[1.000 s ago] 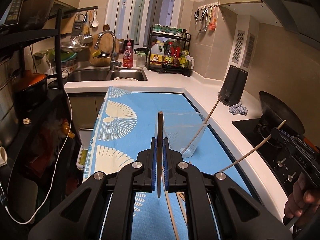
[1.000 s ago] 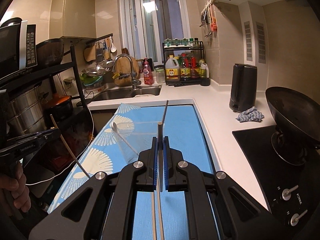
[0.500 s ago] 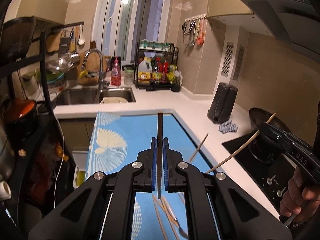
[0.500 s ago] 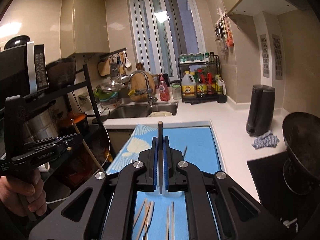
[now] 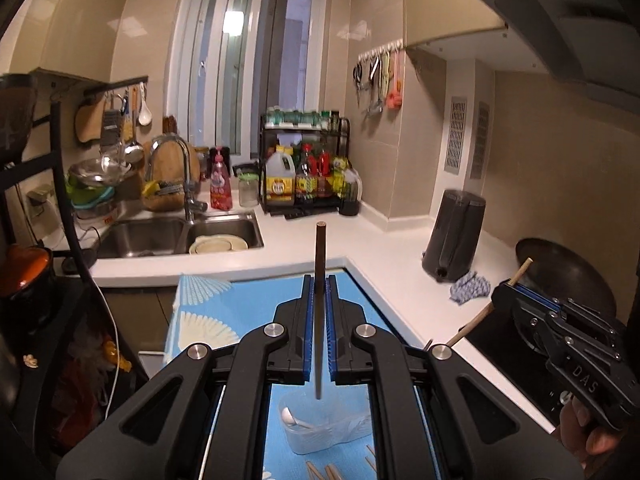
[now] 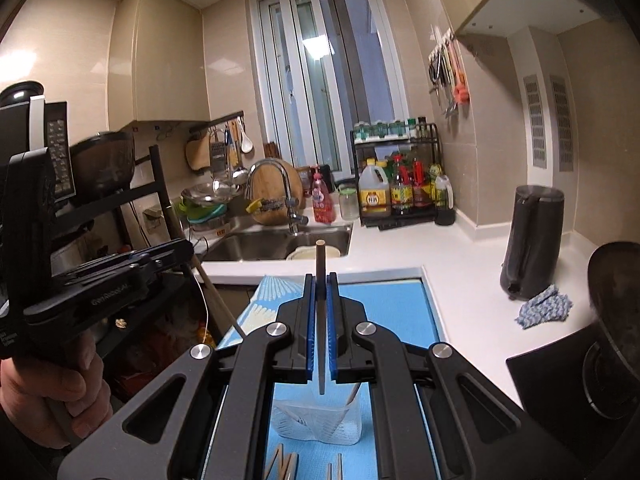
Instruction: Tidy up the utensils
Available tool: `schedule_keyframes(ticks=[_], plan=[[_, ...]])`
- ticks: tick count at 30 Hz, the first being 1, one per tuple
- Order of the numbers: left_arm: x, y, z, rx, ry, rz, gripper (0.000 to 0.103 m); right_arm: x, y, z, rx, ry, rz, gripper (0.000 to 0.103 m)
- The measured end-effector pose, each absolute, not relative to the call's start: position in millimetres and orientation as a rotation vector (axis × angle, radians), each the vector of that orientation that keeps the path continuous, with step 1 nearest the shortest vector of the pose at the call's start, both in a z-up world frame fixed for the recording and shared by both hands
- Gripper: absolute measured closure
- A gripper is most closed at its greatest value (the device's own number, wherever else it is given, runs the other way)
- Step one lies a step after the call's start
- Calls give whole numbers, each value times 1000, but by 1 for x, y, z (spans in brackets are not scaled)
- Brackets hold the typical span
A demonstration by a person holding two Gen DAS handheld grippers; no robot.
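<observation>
Both claws are raised above the blue cloth (image 5: 208,312) on the worktop (image 5: 304,240), each clamped on one chopstick. The left claw (image 5: 319,308) pinches a dark chopstick (image 5: 320,256) that stands upright between its blue pads; the right claw (image 6: 320,312) grips a like stick (image 6: 320,268) in the same way.

Compared with a second ago, when the clear plastic cup (image 5: 320,428) lay ahead of the claws, it now sits low in both views, beneath the fingers. Both hands have risen and drawn back over it. This suggests the sticks are being lined up for lowering into the cup, though neither has gone in yet.

The cup stands upright on the cloth. It holds a white spoon (image 5: 290,418), and from the right wrist one thin stick (image 6: 352,394) leans on its rim. Several loose chopsticks (image 6: 286,462) lie on the cloth just beside the cup, still unsorted.
</observation>
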State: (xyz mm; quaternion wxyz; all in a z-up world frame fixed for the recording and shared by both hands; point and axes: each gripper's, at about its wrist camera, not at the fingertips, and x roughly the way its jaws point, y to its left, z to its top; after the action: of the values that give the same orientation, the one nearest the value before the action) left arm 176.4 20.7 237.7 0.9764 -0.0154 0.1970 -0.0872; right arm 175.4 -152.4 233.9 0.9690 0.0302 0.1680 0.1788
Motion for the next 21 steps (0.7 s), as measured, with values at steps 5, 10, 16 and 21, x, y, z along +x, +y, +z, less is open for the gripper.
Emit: schedule_keyframes(ticks=[5, 10, 16, 21], plan=[[197, 18, 192, -5, 470, -174, 97, 193, -148, 199, 67, 385, 364, 98], [203, 19, 162, 2, 528, -183, 97, 193, -147, 177, 54, 420, 353, 94], [187, 25, 172, -8, 486, -174, 61, 176, -156, 184, 58, 404, 346, 74], [160, 27, 188, -8, 443, -168, 56, 152, -162, 196, 51, 385, 344, 72]])
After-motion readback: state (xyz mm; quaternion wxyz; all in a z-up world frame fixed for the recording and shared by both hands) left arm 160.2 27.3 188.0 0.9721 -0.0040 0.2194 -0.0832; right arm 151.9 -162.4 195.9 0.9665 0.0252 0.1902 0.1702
